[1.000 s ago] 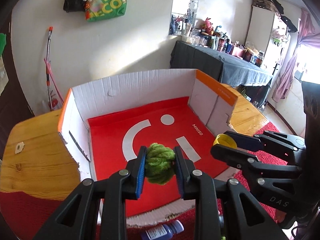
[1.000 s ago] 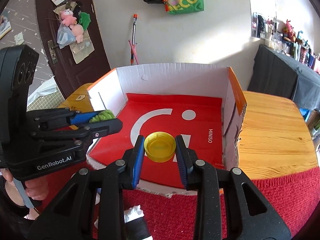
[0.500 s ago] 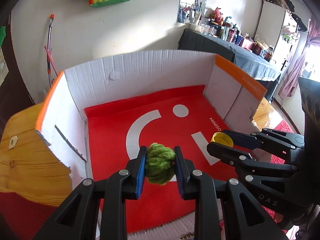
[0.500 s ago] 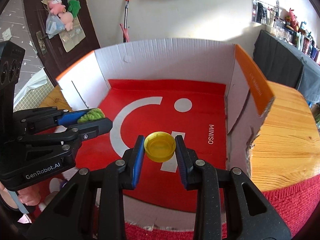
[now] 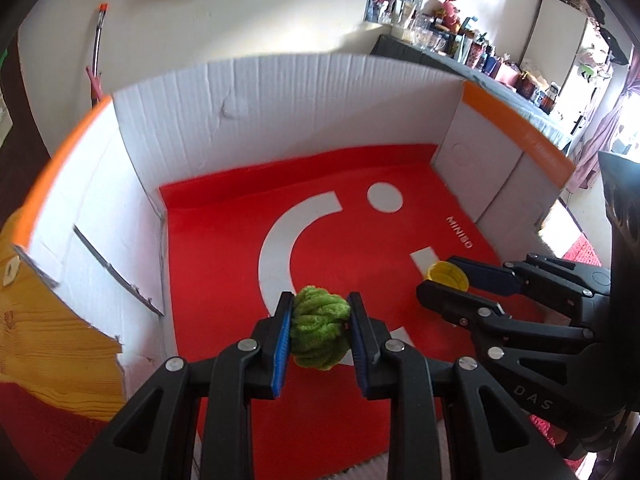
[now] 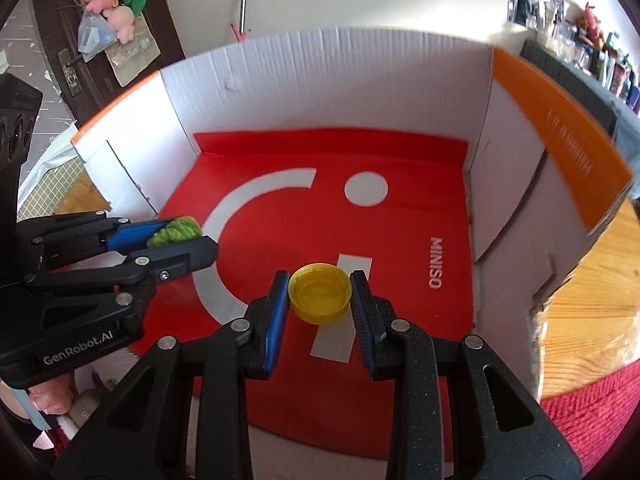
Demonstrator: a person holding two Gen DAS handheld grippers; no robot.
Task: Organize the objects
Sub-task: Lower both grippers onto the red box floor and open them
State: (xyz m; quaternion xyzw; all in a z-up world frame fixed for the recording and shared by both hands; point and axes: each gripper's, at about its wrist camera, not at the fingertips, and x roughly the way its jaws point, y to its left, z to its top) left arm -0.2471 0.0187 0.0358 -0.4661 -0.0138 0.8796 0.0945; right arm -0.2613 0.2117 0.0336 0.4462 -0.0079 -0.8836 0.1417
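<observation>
My left gripper (image 5: 320, 312) is shut on a green yarn ball (image 5: 319, 334) and holds it above the red floor of an open cardboard box (image 5: 280, 96). My right gripper (image 6: 319, 284) is shut on a yellow bottle cap (image 6: 320, 298), open side up, also over the box floor (image 6: 400, 152). In the left wrist view the right gripper (image 5: 440, 280) with the cap (image 5: 447, 277) is to the right. In the right wrist view the left gripper (image 6: 180, 236) with the yarn ball (image 6: 176, 236) is to the left.
The box has white walls with orange rims and a red floor with a white smiley and "MINISO" (image 6: 435, 262). It sits on a wooden table (image 6: 588, 312) with red cloth (image 6: 592, 424) at the front. A cluttered dark table (image 5: 500, 68) stands behind.
Both grippers have moved forward and down into the box, still holding the yarn ball and the cap. The box walls now fill more of both views.
</observation>
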